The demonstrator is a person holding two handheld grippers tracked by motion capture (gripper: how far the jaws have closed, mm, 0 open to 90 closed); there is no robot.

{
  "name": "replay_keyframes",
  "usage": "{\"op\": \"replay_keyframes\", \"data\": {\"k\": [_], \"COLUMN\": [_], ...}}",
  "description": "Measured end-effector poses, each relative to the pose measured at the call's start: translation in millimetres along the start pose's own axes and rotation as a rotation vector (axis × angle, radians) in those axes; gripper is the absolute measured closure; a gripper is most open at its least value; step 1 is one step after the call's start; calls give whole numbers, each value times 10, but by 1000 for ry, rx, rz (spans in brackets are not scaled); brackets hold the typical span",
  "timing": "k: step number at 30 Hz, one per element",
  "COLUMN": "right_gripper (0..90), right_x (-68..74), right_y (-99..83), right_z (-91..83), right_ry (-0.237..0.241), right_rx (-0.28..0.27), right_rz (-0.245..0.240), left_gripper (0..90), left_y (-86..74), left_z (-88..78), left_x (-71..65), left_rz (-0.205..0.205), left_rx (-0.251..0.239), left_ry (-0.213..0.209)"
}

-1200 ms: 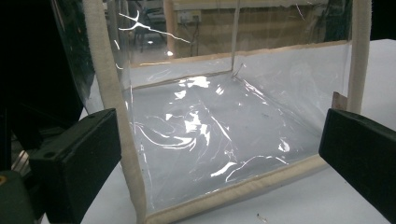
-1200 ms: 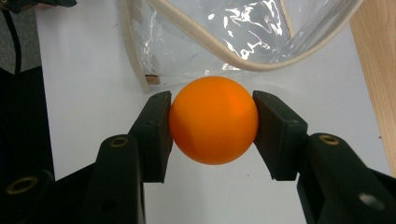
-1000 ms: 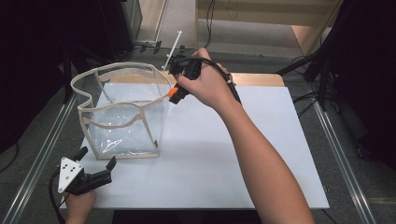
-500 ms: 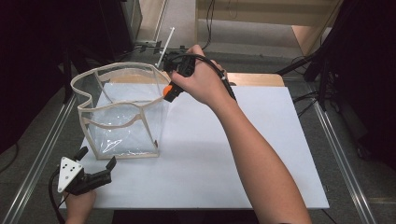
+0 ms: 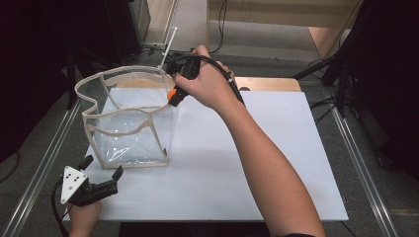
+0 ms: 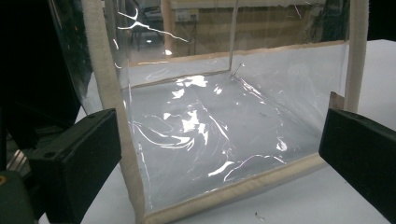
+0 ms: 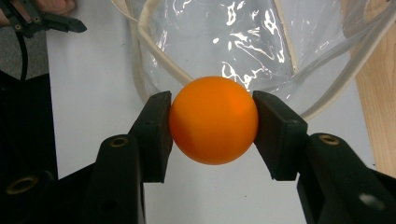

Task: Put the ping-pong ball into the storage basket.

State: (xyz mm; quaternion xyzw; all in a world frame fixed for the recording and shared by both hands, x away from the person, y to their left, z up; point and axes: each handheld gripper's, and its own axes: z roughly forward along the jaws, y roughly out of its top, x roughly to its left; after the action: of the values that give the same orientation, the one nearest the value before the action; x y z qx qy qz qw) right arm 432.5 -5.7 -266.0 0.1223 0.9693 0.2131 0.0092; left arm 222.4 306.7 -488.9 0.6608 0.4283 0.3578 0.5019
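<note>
Now the right gripper (image 7: pixel 212 123) has its two jaws closed on a smooth orange ball (image 7: pixel 213 120), just at the rim of the clear plastic bag with beige fabric edges (image 5: pixel 129 129) (standing on the white table (image 5: pixel 276 163)). Left gripper (image 5: pixel 101 178) rests wide open, holding nothing, beside the bag's near corner.

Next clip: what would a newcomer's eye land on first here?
The orange ball, pinched between the right gripper's fingers at the rim of the clear bag, which stands open on the white table. The left gripper rests open at the table's near left corner, facing the bag.
</note>
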Motion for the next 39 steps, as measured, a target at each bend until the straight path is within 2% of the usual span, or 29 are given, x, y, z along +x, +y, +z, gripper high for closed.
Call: {"op": "replay_keyframes", "data": {"k": [16, 29, 32, 34, 36, 37, 39], "right_gripper": [479, 478, 478, 478, 478, 478, 476], "right_x": [-30, -139, -165, -182, -207, -230, -250], "right_y": [152, 211, 222, 223, 224, 222, 215], "right_z": [76, 167, 193, 208, 226, 245, 267], "right_ry": [6, -14, -32, -36, -69, -65, -70], "right_rx": [7, 11, 25, 23, 33, 36, 43], "right_rz": [-3, 33, 63, 66, 100, 129, 147], "left_gripper": [0, 0, 0, 0, 0, 0, 0], "left_y": [0, 0, 0, 0, 0, 0, 0], "left_z": [-1, 0, -2, -2, 1, 2, 2], "left_x": [1, 4, 3, 3, 2, 2, 2], "left_rz": [0, -1, -3, -3, -7, -8, -7], "left_rx": [1, 0, 0, 0, -3, -4, -3], "left_ry": [-1, -5, -6, -6, -6, -7, -7]}}
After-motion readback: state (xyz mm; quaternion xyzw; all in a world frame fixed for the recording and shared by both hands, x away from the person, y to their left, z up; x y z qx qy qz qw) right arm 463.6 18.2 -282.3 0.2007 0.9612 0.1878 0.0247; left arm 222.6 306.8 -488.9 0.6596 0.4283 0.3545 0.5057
